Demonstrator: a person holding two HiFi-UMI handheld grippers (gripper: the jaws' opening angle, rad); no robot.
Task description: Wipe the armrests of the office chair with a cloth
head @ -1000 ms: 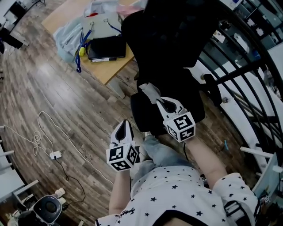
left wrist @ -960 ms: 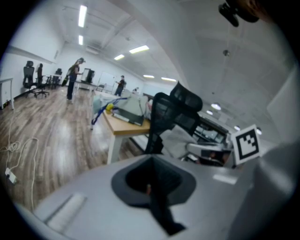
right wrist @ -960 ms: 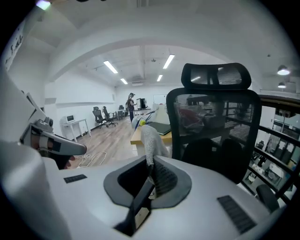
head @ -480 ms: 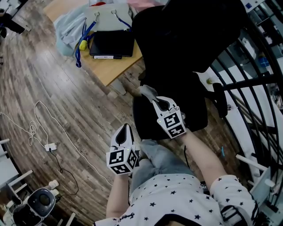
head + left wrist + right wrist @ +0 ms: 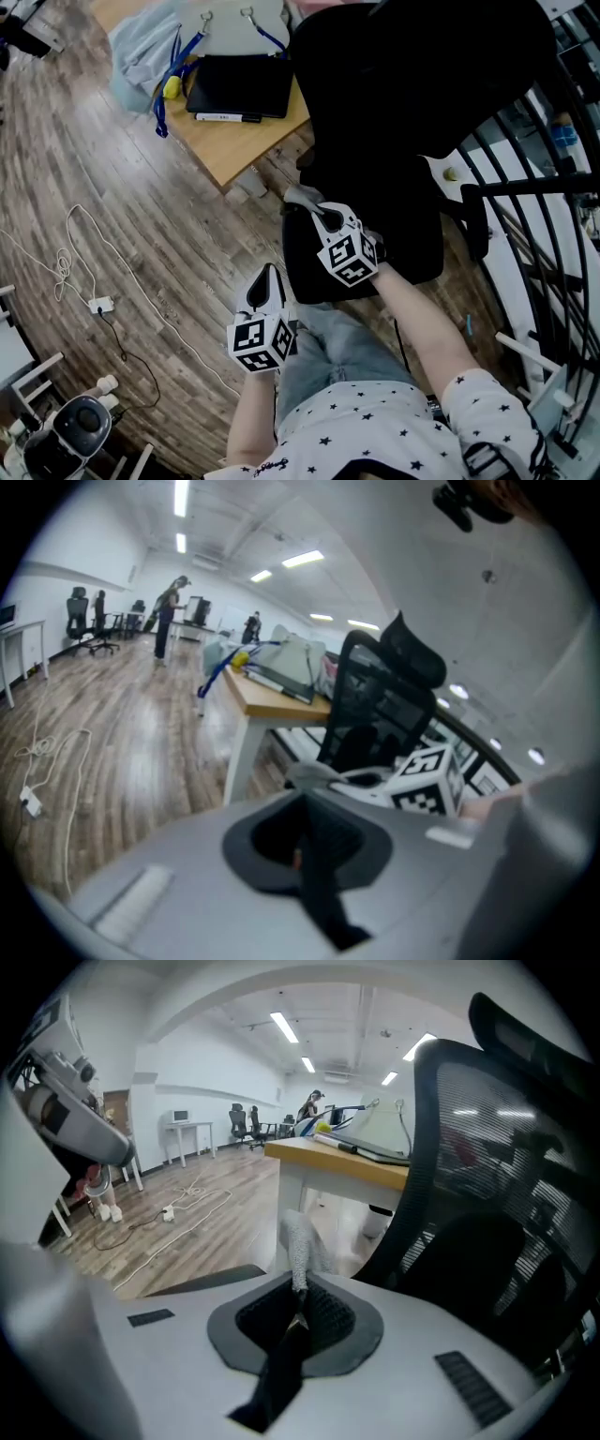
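**Head view, then each gripper view: limp cloth pinched beside the chair**

Head view: the right claw (image 5: 323,212) carries the cloth (image 5: 302,197) at the 9 o'clock edge of the office chair (image 5: 375,112). I cannot make out the armrest there. The left claw (image 5: 267,281) hangs at its 7 o'clock.

Left gripper view: the jaws are clenched on nothing.

Right gripper view: the jaws are clamped on a bunched fold of cloth, which stands up toward 12 o'clock. It looks light, soft and floppy, so a deep pinch suits it.
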